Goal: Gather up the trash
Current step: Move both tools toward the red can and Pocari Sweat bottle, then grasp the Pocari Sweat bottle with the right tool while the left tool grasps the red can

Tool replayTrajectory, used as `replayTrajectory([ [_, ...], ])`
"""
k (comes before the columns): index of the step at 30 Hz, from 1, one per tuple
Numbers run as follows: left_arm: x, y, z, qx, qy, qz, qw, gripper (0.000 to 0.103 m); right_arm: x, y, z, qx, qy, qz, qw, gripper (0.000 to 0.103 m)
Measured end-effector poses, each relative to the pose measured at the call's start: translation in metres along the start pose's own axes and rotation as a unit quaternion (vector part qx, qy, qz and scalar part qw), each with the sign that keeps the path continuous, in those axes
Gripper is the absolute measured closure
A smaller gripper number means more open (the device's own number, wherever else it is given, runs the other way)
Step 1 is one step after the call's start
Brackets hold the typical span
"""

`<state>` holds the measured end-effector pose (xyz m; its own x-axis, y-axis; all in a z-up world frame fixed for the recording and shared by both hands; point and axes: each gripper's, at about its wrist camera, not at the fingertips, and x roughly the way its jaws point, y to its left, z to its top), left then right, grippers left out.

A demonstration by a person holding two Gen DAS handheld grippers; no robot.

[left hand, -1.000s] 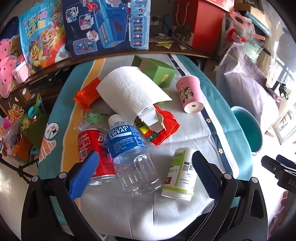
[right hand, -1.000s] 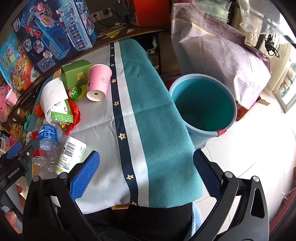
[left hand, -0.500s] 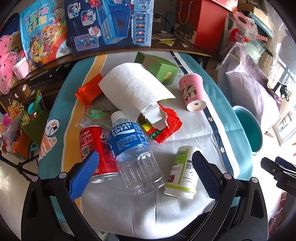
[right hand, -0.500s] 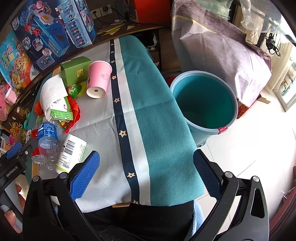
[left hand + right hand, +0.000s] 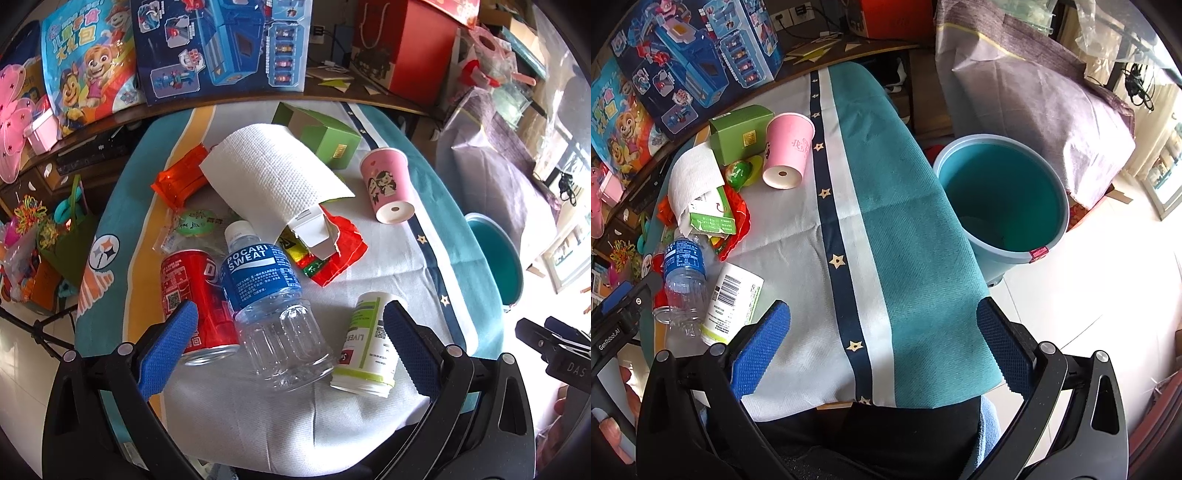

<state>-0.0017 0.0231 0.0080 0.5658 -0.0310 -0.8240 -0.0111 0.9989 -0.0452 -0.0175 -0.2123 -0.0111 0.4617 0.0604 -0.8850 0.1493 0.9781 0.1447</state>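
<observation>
Trash lies on a cloth-covered table: a clear Pocari Sweat bottle, a red can, a white-green cup, a pink paper cup, a green box, a paper towel, red wrappers and an orange wrapper. My left gripper is open, its fingers either side of the bottle's base, above it. My right gripper is open and empty over the table's near edge. A teal bin stands on the floor to the right.
Toy boxes and a red gift bag stand on a shelf behind the table. A large purple-grey bag lies behind the bin. The left gripper shows in the right wrist view.
Both grippers have drifted slightly; the trash appears a little lower and nearer in the left wrist view. Nothing was grasped or moved on the table.
</observation>
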Motion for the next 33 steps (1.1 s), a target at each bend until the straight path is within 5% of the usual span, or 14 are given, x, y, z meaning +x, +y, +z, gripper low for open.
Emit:
replayTrajectory([
  [14, 0.009, 0.015, 0.001, -0.003, 0.014, -0.003, 0.9999, 0.003, 0.014, 0.007, 0.003, -0.004, 0.021, 0.008, 1.000, 0.006],
  [21, 0.013, 0.062, 0.007, -0.037, 0.021, 0.007, 0.9991, 0.003, 0.020, 0.028, 0.010, -0.032, 0.035, 0.024, 0.999, 0.006],
  [30, 0.031, 0.113, 0.001, -0.077, 0.049, 0.006, 0.9958, 0.003, 0.024, 0.088, 0.029, -0.087, 0.054, 0.097, 0.990, 0.006],
  [33, 0.041, 0.114, 0.001, -0.071, 0.061, 0.003, 0.9956, 0.003, 0.028, 0.113, 0.032, -0.104, 0.065, 0.121, 0.985, 0.013],
])
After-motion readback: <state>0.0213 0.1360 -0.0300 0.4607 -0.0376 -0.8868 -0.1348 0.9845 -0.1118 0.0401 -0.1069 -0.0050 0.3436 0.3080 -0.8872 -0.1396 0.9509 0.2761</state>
